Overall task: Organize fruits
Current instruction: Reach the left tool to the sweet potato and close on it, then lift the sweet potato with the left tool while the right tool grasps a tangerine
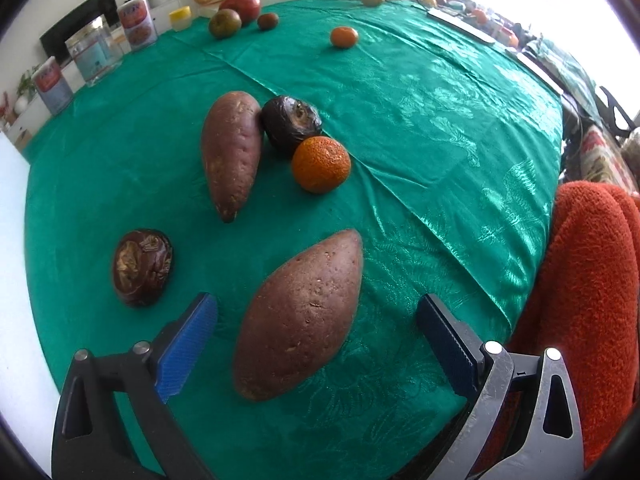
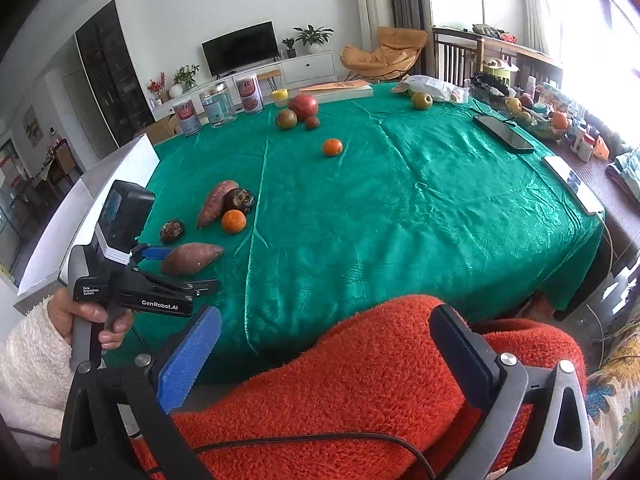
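Spread across a green tablecloth (image 1: 420, 128), left to right: wrinkled dark fruit (image 1: 142, 267); near sweet potato (image 1: 300, 314) lying between the wide-open fingers of the left gripper (image 1: 316, 320), untouched; behind it a second sweet potato (image 1: 231, 152) touching another dark fruit (image 1: 291, 125), with an orange (image 1: 321, 164) just beside. Farther back, a lone orange (image 1: 344, 37) and a cluster of round fruit (image 1: 240, 10). Right gripper (image 2: 324, 340) also spread open, empty, over an orange fleece-covered lap (image 2: 360, 380), off the table's near edge.
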`<state>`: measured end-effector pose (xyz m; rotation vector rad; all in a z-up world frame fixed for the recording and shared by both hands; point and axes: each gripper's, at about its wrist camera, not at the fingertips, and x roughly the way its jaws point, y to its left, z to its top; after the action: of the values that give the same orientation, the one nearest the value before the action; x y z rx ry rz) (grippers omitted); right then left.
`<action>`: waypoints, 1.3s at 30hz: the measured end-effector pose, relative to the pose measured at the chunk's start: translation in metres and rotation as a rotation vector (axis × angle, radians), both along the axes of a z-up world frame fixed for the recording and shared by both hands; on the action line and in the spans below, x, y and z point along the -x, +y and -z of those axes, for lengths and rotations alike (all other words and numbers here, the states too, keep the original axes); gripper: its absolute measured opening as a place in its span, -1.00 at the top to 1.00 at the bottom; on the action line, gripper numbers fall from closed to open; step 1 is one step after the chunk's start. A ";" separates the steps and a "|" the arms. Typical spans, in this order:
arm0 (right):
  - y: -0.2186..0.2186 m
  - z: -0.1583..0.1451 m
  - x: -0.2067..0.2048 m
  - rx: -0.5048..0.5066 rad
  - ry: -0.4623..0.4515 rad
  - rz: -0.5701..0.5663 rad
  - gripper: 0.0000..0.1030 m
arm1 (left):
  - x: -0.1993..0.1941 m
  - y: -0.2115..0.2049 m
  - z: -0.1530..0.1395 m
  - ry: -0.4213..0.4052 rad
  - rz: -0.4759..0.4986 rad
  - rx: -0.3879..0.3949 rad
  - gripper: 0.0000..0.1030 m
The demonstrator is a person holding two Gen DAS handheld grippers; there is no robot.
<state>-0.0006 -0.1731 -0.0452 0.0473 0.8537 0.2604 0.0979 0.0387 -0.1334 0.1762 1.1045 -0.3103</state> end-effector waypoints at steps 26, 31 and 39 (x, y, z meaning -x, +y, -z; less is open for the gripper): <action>-0.007 0.003 -0.225 -0.093 0.116 -0.137 0.03 | 0.011 0.032 -0.017 0.008 -0.217 0.213 0.10; 0.040 0.032 -0.321 -0.082 0.170 -0.155 0.03 | 0.027 0.045 -0.032 -0.012 -0.263 0.253 0.11; 0.078 0.084 -0.365 0.065 0.282 -0.131 0.24 | 0.038 0.063 -0.052 -0.047 -0.305 0.286 0.11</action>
<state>0.3648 -0.0950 -0.1297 -0.0337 1.1471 0.3543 0.0594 0.1021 -0.0814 -0.2361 1.0111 -0.1863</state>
